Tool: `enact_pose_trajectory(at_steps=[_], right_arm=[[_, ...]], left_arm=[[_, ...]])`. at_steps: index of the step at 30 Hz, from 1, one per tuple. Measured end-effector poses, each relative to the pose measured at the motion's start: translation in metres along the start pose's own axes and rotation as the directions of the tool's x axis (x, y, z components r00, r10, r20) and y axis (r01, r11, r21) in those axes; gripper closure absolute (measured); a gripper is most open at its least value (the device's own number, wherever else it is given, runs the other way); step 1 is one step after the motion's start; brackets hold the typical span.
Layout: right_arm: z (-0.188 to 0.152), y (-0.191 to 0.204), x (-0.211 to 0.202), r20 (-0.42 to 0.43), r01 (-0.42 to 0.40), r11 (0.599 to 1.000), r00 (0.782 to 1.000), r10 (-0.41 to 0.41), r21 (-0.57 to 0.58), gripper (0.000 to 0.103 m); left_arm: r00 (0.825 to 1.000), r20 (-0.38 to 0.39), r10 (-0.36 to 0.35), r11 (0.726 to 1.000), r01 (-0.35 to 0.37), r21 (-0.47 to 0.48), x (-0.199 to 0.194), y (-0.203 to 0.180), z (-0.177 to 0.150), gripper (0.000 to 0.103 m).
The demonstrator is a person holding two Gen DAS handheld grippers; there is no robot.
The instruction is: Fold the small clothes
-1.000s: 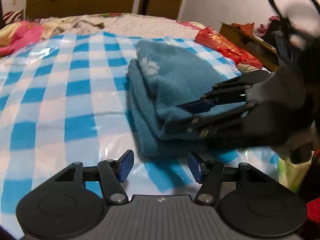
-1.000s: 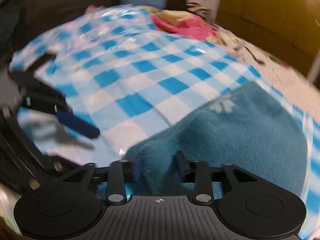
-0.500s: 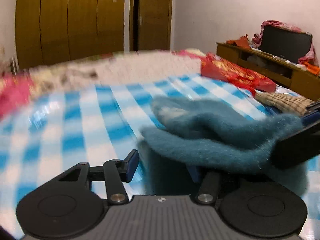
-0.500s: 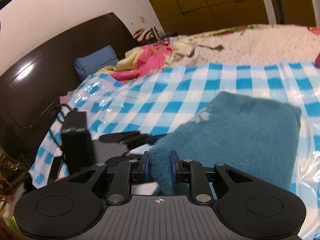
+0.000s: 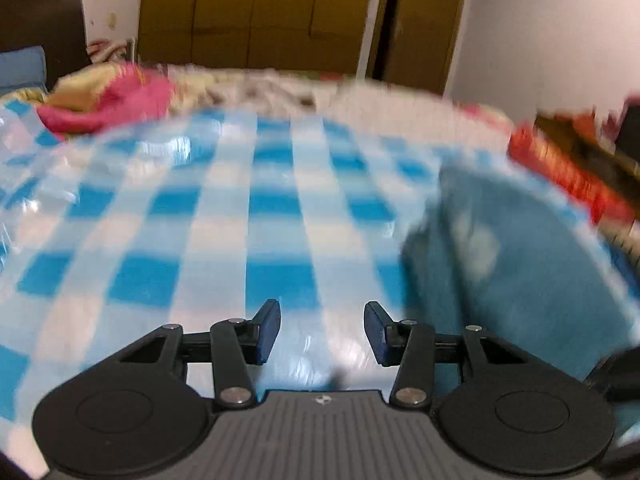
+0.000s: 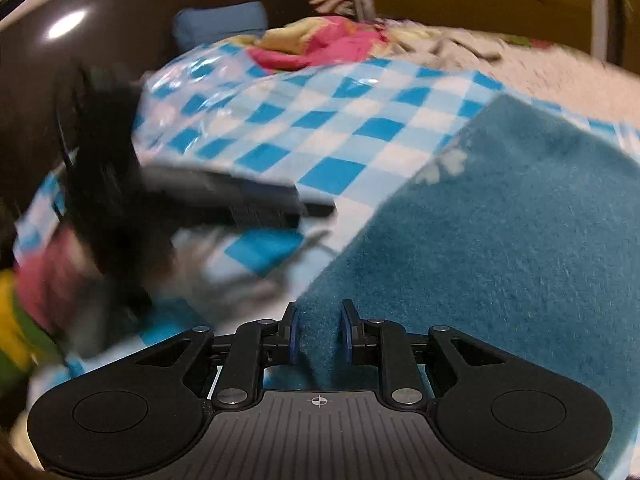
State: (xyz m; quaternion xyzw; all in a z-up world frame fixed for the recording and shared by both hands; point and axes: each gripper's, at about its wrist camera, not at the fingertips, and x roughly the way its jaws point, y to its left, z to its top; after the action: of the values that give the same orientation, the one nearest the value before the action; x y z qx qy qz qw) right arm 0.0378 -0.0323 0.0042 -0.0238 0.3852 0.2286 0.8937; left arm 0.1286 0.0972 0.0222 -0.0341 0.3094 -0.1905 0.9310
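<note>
The fuzzy teal folded garment (image 6: 500, 248) lies on the blue-and-white checked plastic sheet (image 5: 248, 216) spread over the bed, a pale flower patch near its edge. The right gripper (image 6: 319, 338) has its 2 blue pads pinched narrow on the garment's near edge. The left gripper (image 5: 322, 330) is over bare sheet just left of the garment, jaws closing with nothing between them.

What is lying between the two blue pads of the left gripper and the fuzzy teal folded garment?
Only bare blue-and-white checked plastic sheet, in the left wrist view. The left gripper is closing on nothing; the fuzzy teal garment lies beside it.
</note>
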Motion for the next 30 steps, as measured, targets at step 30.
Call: enact_pose_trajectory(at_steps=[30], right_arm=[[-0.081, -0.058, -0.1, 0.138, -0.011, 0.973, 0.99, -0.021, 0.23, 0.077]], left_arm=[[0.984, -0.121, 0.129, 0.983, -0.111, 0.145, -0.001, -0.111, -0.003, 0.03]])
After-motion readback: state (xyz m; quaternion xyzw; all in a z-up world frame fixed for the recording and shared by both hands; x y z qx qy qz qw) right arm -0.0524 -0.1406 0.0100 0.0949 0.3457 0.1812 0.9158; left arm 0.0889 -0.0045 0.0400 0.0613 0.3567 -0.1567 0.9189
